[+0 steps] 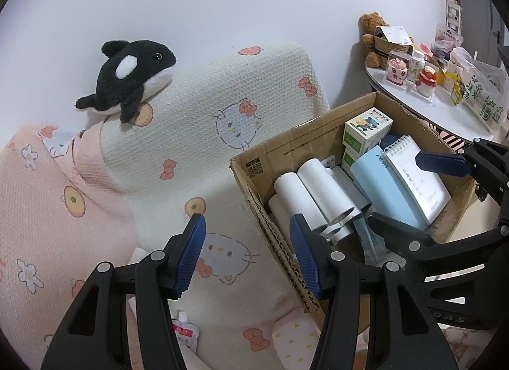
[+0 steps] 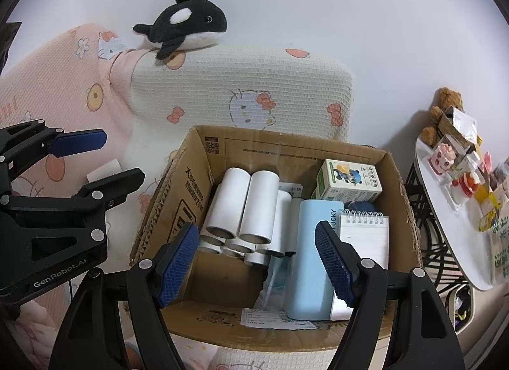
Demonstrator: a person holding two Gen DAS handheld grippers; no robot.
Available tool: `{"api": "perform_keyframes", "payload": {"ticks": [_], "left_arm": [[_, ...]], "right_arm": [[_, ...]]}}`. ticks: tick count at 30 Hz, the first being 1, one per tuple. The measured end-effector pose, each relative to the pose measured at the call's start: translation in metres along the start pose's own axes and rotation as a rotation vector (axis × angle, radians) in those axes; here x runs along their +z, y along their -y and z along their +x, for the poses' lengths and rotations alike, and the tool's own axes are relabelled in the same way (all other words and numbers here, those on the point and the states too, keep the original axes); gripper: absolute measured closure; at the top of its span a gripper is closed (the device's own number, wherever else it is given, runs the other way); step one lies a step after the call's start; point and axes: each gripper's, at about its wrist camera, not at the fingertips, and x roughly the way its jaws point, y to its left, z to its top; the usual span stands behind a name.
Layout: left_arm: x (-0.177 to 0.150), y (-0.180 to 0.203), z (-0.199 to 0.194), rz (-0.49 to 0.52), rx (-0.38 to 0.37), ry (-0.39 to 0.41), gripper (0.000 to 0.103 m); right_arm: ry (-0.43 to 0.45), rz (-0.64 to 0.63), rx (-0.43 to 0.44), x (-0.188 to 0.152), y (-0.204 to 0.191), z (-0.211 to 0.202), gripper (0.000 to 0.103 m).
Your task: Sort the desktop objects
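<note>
Your right gripper (image 2: 257, 269) hangs over the cardboard box (image 2: 203, 160), jaws apart and empty. White rolls (image 2: 241, 204) lie just beyond its fingertips; your left gripper (image 1: 246, 257), beside the box, is empty too.

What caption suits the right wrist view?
Open tongs above a cardboard box of white rolls.

My right gripper's finger (image 1: 445, 161) covers part of the spiral notepad (image 1: 416, 176). Under the white rolls (image 2: 241, 207), the lower tubes show only their ends. The dark blue item (image 2: 362, 206) behind the notepad stays unidentifiable (mostly hidden). The small pouch (image 1: 184, 335) sits partly behind my left gripper. Print on the side table's green-lettered bag (image 1: 483, 99) is cut off.
</note>
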Motion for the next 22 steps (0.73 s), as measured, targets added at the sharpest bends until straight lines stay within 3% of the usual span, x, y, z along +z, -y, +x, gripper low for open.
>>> {"api": "perform_keyframes", "payload": {"ticks": [22], "left_arm": [[0.0010, 0.0025, -0.0025, 0.019, 0.007, 0.014, 0.044]], "right_arm": [[-0.003, -0.003, 0.017, 0.0001, 0.0017, 0.0014, 0.029]]}}
